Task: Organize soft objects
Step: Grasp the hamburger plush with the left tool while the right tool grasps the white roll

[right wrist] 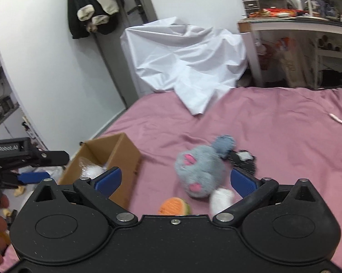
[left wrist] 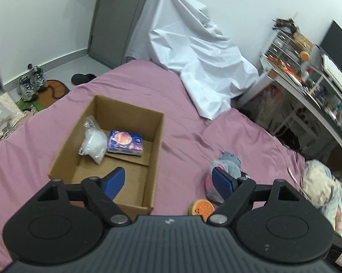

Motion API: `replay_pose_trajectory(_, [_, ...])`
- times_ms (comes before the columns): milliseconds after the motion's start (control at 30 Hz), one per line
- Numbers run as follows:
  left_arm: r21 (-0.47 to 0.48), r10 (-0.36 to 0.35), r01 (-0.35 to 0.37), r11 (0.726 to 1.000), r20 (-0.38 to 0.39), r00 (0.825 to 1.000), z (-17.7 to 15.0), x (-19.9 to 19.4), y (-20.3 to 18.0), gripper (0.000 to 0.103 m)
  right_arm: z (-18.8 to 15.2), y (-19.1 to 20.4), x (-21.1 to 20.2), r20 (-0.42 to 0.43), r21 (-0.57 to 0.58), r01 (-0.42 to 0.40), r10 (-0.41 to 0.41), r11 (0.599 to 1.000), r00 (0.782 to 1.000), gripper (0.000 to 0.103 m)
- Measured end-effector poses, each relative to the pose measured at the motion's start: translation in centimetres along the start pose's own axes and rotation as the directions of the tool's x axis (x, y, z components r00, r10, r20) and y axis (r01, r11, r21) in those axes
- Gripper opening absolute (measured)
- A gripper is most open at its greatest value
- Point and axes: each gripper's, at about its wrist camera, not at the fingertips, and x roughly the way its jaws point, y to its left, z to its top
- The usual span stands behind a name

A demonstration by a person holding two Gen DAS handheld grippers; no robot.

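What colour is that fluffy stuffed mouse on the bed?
Grey plush mouse with pink spots; right wrist view shows it best.

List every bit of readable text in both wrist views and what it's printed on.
"GenRobot.AI": white letters on the black body of the left tongs, seen at the left edge of the right wrist view.
Blue packet in the cardboard box: printing too small to read.
Papers and packages on the desk: too blurred to read.
Nothing else legible.

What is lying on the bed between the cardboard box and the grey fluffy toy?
Mostly bare pink sheet. Between the cardboard box and the grey plush toy, only an orange melon-slice toy sits, low toward the camera. The right wrist view shows it best.
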Motion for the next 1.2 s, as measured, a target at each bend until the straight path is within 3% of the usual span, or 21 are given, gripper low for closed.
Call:
replay_pose_trajectory(500, [0.043, -0.015, 0.018, 0.999, -0.066, 0.998, -2.8, 1.7, -2.2, 0.082, -2.3, -4.3, -1.9, -0.031, 0.045, 0.037, -0.036, 0.998, 0.999, 0.101])
replay_pose_trajectory(733, [0.08, -0.031, 0.038, 0.996, -0.088, 0.996, -4.2, 3.0, -3.5, 0.082, -3.1, -4.9, -1.3, -0.057, 0.044, 0.02, -0.018, 0.999, 0.998, 0.077])
replay_pose_trajectory(967, [0.095, -0.046, 0.059, 0.994, -0.132, 0.99, -5.2, 5.0, -4.3, 0.079, -3.5, -5.3, -0.7, -0.066, 0.042, -0.017, 0.02, 0.999, 0.998, 0.068])
replay_pose_trajectory(1133, [0.089, -0.053, 0.07, 0.994, -0.175, 0.983, -5.9, 6.8, -4.8, 0.074, -3.6, -6.1, 0.8, -0.105, 0.102, -0.037, 0.048, 0.994, 0.993, 0.044])
replay_pose_trajectory(1200, [0.086, -0.059, 0.077, 0.993, -0.19, 0.98, -6.2, 7.5, -5.0, 0.072, -3.6, -6.4, 1.5, -0.117, 0.126, -0.048, 0.063, 0.991, 0.991, 0.041])
